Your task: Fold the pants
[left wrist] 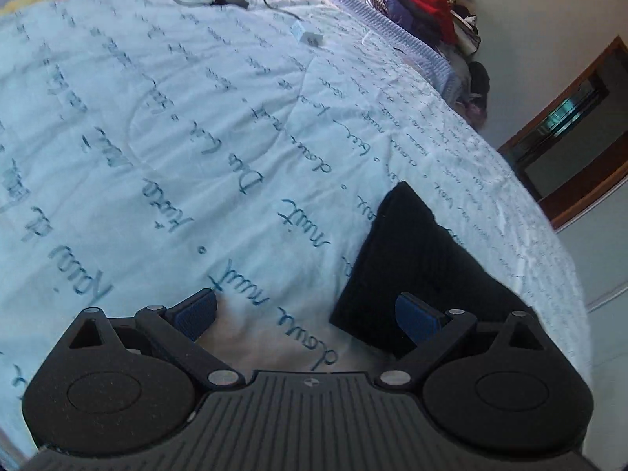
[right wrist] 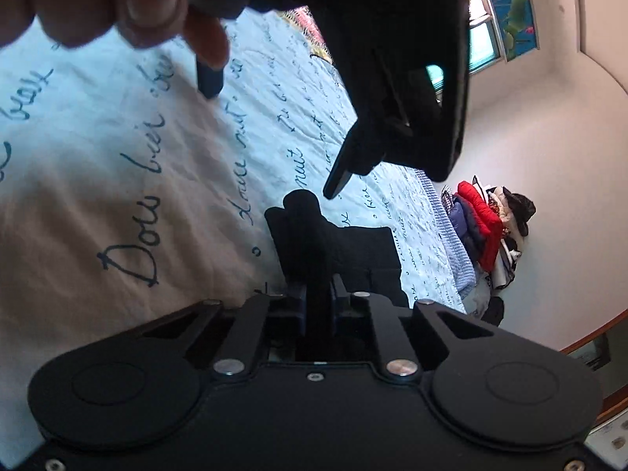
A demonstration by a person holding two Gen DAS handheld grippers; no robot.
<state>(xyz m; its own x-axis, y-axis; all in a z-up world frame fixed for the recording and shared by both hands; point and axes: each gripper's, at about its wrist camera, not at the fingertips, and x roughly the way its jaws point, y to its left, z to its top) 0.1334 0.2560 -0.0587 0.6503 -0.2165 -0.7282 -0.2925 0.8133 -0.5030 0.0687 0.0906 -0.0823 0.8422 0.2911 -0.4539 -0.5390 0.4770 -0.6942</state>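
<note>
The black pants (left wrist: 416, 259) lie in a folded bundle on the pale blue bedspread (left wrist: 196, 125) at the lower right of the left wrist view. My left gripper (left wrist: 310, 314) is open and empty, its right blue pad (left wrist: 418, 320) over the pants' near edge. In the right wrist view my right gripper (right wrist: 316, 310) is shut on a fold of the black pants (right wrist: 337, 251), which rise from the jaws and lie on the bed beyond. The left gripper (right wrist: 274, 137) hangs above, held by a hand (right wrist: 117, 4).
A black cable with a charger (left wrist: 231, 0) and a small white box (left wrist: 308, 37) lie at the bed's far end. A pile of clothes with a red jacket (left wrist: 424, 0) is stacked by the wall. A wooden door frame (left wrist: 569, 125) stands at the right.
</note>
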